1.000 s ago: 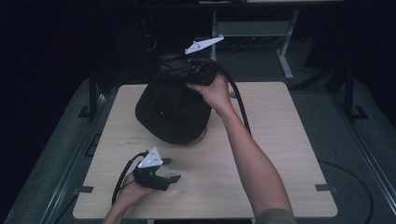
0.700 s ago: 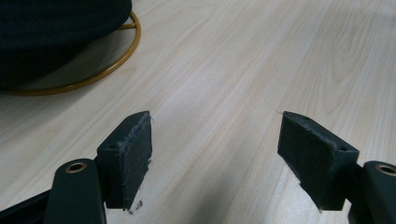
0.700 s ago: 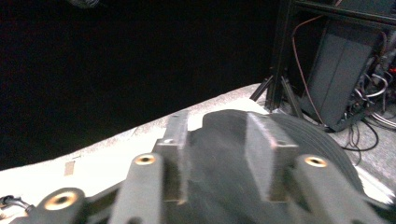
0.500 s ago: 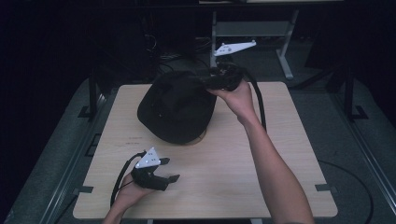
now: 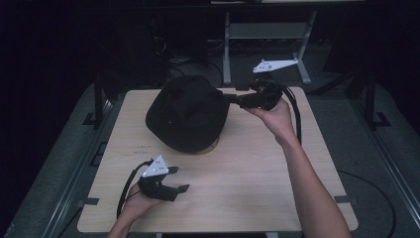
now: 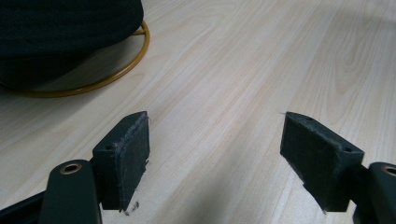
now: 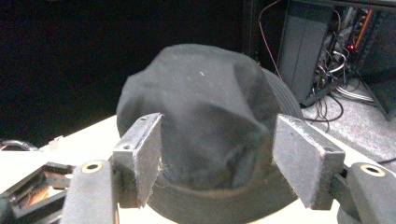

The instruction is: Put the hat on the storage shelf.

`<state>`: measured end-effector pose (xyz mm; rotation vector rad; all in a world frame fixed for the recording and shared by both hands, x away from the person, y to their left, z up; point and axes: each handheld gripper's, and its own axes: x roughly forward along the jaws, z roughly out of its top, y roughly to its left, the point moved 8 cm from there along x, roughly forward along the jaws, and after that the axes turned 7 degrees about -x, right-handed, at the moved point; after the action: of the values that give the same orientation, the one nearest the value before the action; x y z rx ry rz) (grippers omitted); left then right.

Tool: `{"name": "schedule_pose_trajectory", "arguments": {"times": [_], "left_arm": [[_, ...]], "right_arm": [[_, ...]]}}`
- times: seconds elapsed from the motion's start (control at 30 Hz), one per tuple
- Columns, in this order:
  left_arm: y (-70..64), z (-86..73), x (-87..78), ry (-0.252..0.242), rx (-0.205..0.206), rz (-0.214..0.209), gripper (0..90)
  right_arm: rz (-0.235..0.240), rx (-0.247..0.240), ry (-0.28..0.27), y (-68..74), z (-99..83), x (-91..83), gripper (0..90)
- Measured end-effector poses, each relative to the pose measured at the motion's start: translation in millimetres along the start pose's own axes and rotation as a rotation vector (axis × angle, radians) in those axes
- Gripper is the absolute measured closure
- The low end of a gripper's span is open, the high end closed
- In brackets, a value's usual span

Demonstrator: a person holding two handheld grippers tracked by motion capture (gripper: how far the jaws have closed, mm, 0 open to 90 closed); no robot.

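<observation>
Black fabric bucket hat (image 5: 188, 113) sits on its gold wire stand (image 6: 119, 70); my right tongs (image 5: 234, 99) apart beside it, left tongs (image 5: 182, 179) apart; straightening remains.

Dark room w/ pale wood table (image 5: 257, 193), grey floor (image 5: 381, 148), maybe a metal stand (image 5: 267, 29) behind.

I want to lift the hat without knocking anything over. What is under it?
Under the black hat a gold wire ring rests on the table, likely a stand's base. Whatever rises from it is covered by the hat.
</observation>
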<state>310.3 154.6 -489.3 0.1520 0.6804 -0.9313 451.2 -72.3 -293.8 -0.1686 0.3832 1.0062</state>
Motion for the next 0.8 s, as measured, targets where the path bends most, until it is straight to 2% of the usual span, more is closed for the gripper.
{"name": "schedule_pose_trajectory", "arguments": {"times": [0.17, 0.27, 0.43, 0.57, 0.63, 0.73, 0.8], "left_arm": [[1.3, 0.9, -0.1, -0.006, 0.007, 0.004, 23.3], [2.2, 1.8, -0.2, -0.011, 0.002, 0.003, 23.3], [2.2, 0.9, -0.1, 0.003, 0.010, 0.004, 23.3], [2.8, 1.6, -1.4, -0.002, 0.009, 0.005, 23.1], [1.9, 2.8, -1.2, -0.022, -0.010, 0.004, 23.0], [2.7, 3.4, -2.1, -0.027, -0.006, 0.009, 23.3], [3.0, 3.4, -2.7, -0.027, -0.005, 0.012, 23.4]], "right_arm": [[-0.013, 0.004, 0.007, -3.2, -10.8, -6.8, 30.7], [-0.012, 0.029, -0.006, -3.4, -18.7, -15.1, 29.7], [-0.024, 0.039, -0.001, -4.8, -31.2, -26.4, 28.3], [-0.044, 0.053, -0.004, -6.3, -43.4, -35.4, 28.1], [-0.050, 0.063, -0.010, -6.4, -48.4, -39.6, 28.0], [-0.057, 0.064, -0.004, -6.0, -54.0, -43.1, 27.0], [-0.052, 0.083, -0.005, -4.7, -61.7, -46.3, 26.8]]}}
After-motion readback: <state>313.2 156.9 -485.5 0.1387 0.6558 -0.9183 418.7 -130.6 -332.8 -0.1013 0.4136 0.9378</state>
